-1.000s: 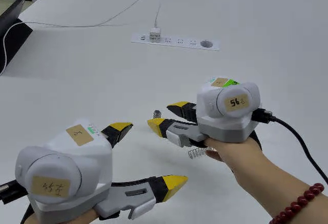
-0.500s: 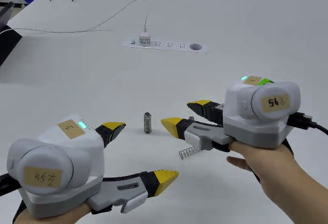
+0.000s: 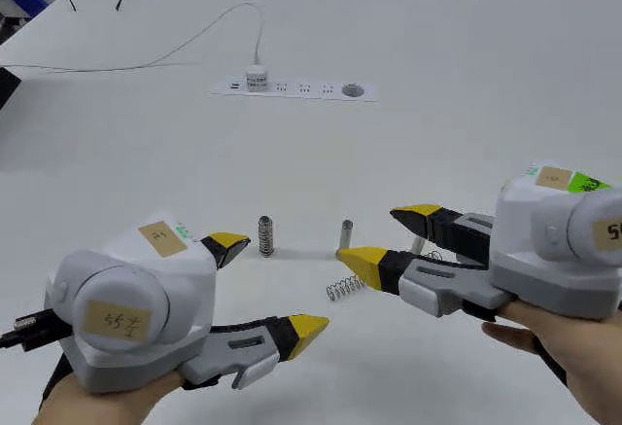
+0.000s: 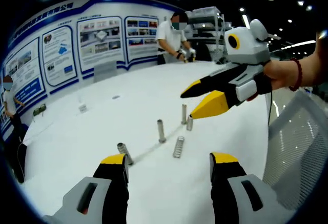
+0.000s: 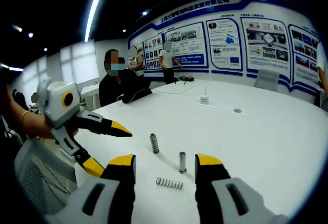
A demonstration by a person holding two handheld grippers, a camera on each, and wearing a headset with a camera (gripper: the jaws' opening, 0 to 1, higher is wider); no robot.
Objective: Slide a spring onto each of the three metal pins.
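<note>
The left gripper (image 3: 287, 282) hangs open beside the sprung pin (image 3: 264, 236). Right of it the loose spring (image 3: 343, 287) lies flat on the table (image 3: 466, 104), near the bare pin (image 3: 346, 237), its axis slanting toward the open right gripper (image 3: 366, 233), which is nearer.

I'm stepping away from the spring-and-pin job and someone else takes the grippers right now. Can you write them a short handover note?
Left gripper: open, empty, low over the table.
Right gripper: open, empty, jaws pointing toward the pins.
Things: the sprung pin stands upright with a spring on it. The bare pin stands beside it. A third pin is near the right gripper's tip and looks bare. A loose spring lies flat on the table close to the bare pin.
Done: one pin fitted.
Left: two pins. The loose spring looks like the next pick.
</note>
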